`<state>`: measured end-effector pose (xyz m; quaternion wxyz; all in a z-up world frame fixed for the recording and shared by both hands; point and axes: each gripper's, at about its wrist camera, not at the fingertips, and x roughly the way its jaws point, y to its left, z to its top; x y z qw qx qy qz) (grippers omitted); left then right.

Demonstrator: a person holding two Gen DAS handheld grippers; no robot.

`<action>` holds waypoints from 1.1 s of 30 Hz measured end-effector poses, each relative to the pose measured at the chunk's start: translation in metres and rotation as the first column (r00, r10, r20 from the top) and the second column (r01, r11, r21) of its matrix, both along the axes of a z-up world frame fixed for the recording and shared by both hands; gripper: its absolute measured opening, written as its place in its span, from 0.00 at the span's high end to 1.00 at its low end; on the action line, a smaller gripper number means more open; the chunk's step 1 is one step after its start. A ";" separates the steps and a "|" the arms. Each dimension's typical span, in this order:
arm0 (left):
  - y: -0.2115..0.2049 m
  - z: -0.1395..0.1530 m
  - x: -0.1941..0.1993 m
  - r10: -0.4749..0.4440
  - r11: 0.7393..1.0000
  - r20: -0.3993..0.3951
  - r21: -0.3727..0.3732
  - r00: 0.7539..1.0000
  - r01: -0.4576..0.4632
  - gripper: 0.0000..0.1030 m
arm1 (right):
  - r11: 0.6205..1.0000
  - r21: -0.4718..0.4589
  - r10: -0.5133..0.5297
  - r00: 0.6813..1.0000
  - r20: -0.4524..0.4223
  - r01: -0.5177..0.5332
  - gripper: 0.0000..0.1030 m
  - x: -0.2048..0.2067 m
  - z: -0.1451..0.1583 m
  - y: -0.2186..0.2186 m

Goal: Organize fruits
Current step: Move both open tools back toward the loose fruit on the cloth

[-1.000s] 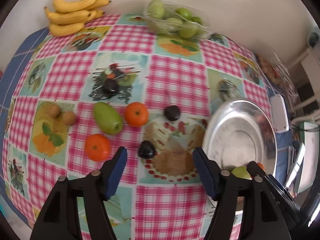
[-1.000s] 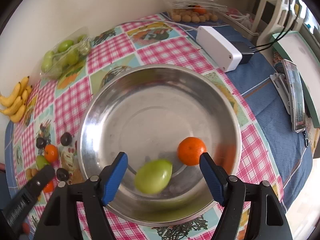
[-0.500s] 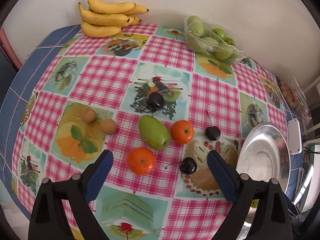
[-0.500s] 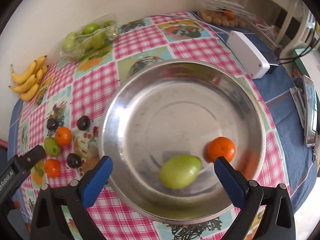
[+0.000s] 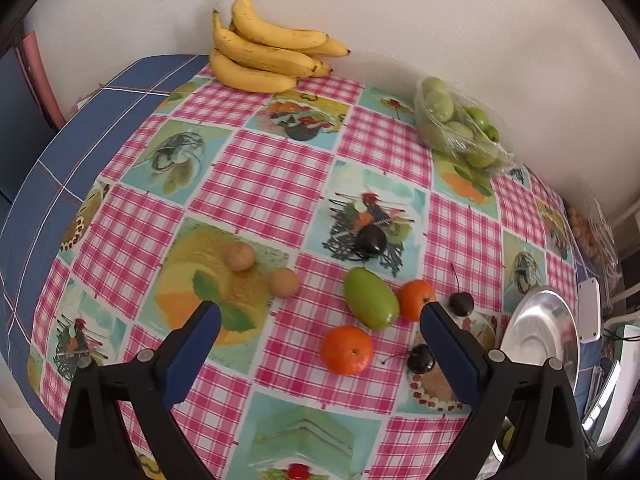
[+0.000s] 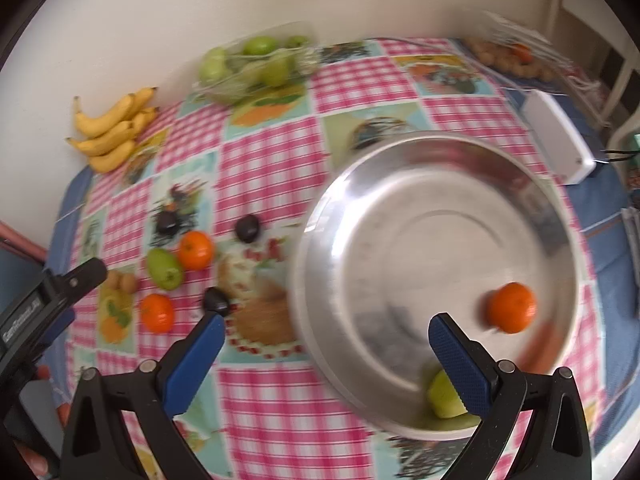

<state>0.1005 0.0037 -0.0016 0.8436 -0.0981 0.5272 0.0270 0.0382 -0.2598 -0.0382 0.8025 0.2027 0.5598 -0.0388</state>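
Observation:
My left gripper (image 5: 320, 312) hangs over the checked tablecloth, its jaws opening with nothing between them. Just beyond it lie an orange (image 5: 346, 350), a green fruit (image 5: 370, 298), a second orange (image 5: 416, 300), three dark cherries (image 5: 420, 358) and two small brown fruits (image 5: 239, 257). The steel bowl (image 5: 536, 332) sits at the right. My right gripper (image 6: 325, 322) stands open and empty above the near left rim of the bowl (image 6: 420, 240). In that bowl lie an orange (image 6: 512, 307) and a green fruit (image 6: 444, 394), partly hidden by my right finger.
Bananas (image 5: 268, 52) and a clear bag of green fruit (image 5: 456, 124) lie against the back wall. A white box (image 6: 560, 140) and a clear tub of small brown fruit (image 6: 508, 60) stand beyond the bowl at the right.
Both grippers opened wide and drifted left over the table, so the bowl slid right in both views. The green fruit in the bowl rolled toward the near rim.

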 end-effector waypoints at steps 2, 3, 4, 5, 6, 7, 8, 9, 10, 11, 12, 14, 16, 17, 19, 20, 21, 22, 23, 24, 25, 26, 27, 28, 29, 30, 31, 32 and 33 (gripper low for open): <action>0.011 0.001 0.000 0.018 1.000 0.011 0.002 1.000 -0.018 0.03 | 0.999 0.029 0.016 1.000 0.005 -0.016 0.00 0.002 0.001 0.008; 0.015 0.001 0.000 0.026 1.000 0.014 0.001 1.000 -0.026 0.03 | 0.999 0.036 0.026 1.000 0.013 -0.026 0.00 0.003 0.002 0.013; 0.020 0.001 0.000 0.036 0.999 0.014 0.001 0.999 -0.036 0.03 | 0.999 0.036 0.035 0.999 0.020 -0.035 0.00 0.003 0.002 0.018; 0.026 0.001 0.000 0.047 0.999 0.014 0.001 0.999 -0.047 0.03 | 0.998 0.034 0.048 0.999 0.025 -0.048 0.00 0.004 0.004 0.023; 0.032 0.002 0.000 0.062 0.998 0.016 0.000 0.998 -0.062 0.03 | 0.998 0.037 0.057 0.998 0.030 -0.058 0.00 0.006 0.004 0.027; 0.037 0.002 -0.001 0.070 0.998 0.018 -0.002 0.997 -0.070 0.03 | 0.997 0.047 0.067 0.997 0.034 -0.068 0.00 0.007 0.004 0.032; 0.041 0.002 -0.001 0.078 0.997 0.018 -0.007 0.997 -0.078 0.03 | 0.995 0.060 0.074 0.997 0.036 -0.076 0.00 0.008 0.005 0.036; 0.046 0.002 -0.001 0.085 0.996 0.018 -0.011 0.996 -0.085 0.03 | 0.993 0.077 0.083 0.996 0.038 -0.085 0.00 0.009 0.004 0.040; 0.049 0.001 -0.001 0.090 0.996 0.017 -0.011 0.996 -0.090 0.03 | 0.991 0.089 0.094 0.995 0.037 -0.097 0.00 0.011 0.004 0.045; 0.053 0.001 -0.001 0.097 0.995 0.015 -0.010 0.995 -0.097 0.03 | 0.989 0.095 0.107 0.994 0.037 -0.110 0.00 0.012 0.003 0.051; 0.055 0.000 -0.001 0.102 0.995 0.012 -0.010 0.995 -0.101 0.03 | 0.988 0.093 0.120 0.992 0.035 -0.123 0.00 0.013 0.003 0.056; 0.059 -0.004 -0.001 0.112 0.994 0.000 -0.020 0.994 -0.112 0.03 | 0.985 0.087 0.149 0.988 0.038 -0.152 0.00 0.015 0.002 0.066; 0.062 -0.010 0.001 0.113 0.993 -0.020 -0.023 0.993 -0.114 0.03 | 0.981 0.081 0.173 0.984 0.041 -0.176 0.00 0.018 0.001 0.074; 0.062 -0.013 0.002 0.111 0.993 -0.032 -0.028 0.993 -0.112 0.03 | 0.980 0.077 0.183 0.982 0.040 -0.186 0.00 0.020 0.001 0.078; 0.061 -0.022 0.004 0.101 0.994 -0.065 -0.045 0.993 -0.104 0.03 | 0.978 0.066 0.195 0.980 0.034 -0.197 0.00 0.021 -0.002 0.082; 0.060 -0.025 0.004 0.101 0.993 -0.077 -0.050 0.992 -0.105 0.03 | 0.977 0.060 0.203 0.979 0.030 -0.204 0.01 0.023 -0.004 0.085; 0.059 -0.028 0.005 0.100 0.993 -0.087 -0.058 0.991 -0.105 0.03 | 0.976 0.053 0.209 0.977 0.029 -0.211 0.02 0.024 -0.005 0.087; 0.058 -0.030 0.005 0.099 0.993 -0.094 -0.062 0.991 -0.105 0.03 | 0.976 0.041 0.214 0.976 0.028 -0.215 0.04 0.026 -0.006 0.089; 0.057 -0.032 0.005 0.097 0.992 -0.102 -0.064 0.990 -0.104 0.03 | 0.976 0.029 0.214 0.976 0.027 -0.215 0.08 0.027 -0.007 0.090; 0.056 -0.034 0.006 0.097 0.992 -0.112 -0.067 0.989 -0.104 0.03 | 0.977 0.022 0.213 0.977 0.026 -0.214 0.11 0.029 -0.008 0.090; 0.055 -0.036 0.006 0.097 0.992 -0.122 -0.071 0.988 -0.106 0.03 | 0.977 0.020 0.211 0.977 0.025 -0.211 0.13 0.030 -0.009 0.090; 0.055 -0.037 0.006 0.099 0.991 -0.130 -0.076 0.987 -0.110 0.03 | 0.978 0.025 0.206 0.978 0.022 -0.207 0.16 0.031 -0.011 0.089; 0.054 -0.039 0.007 0.100 0.991 -0.137 -0.079 0.986 -0.112 0.03 | 0.979 0.034 0.201 0.979 0.022 -0.202 0.19 0.032 -0.013 0.088; 0.054 -0.040 0.007 0.100 0.990 -0.144 -0.085 0.984 -0.113 0.03 | 0.980 0.036 0.196 0.980 0.018 -0.196 0.20 0.034 -0.015 0.087; 0.053 -0.042 0.007 0.097 0.988 -0.152 -0.102 0.984 -0.113 0.03 | 0.981 0.029 0.192 0.981 0.012 -0.192 0.21 0.035 -0.017 0.087; 0.053 -0.044 0.007 0.093 0.986 -0.158 -0.121 0.983 -0.112 0.03 | 0.982 0.019 0.190 0.982 0.013 -0.190 0.24 0.036 -0.018 0.087; 0.052 -0.046 0.007 0.089 0.983 -0.166 -0.143 0.982 -0.113 0.03 | 0.981 0.015 0.191 0.981 0.013 -0.191 0.25 0.037 -0.019 0.087; 0.052 -0.049 0.008 0.083 0.980 -0.174 -0.167 0.981 -0.112 0.03 | 0.982 0.013 0.190 0.982 0.013 -0.190 0.27 0.037 -0.019 0.087; 0.050 -0.051 0.008 0.075 0.977 -0.181 -0.183 0.981 -0.109 0.03 | 0.982 0.011 0.188 0.982 0.013 -0.188 0.31 0.038 -0.020 0.087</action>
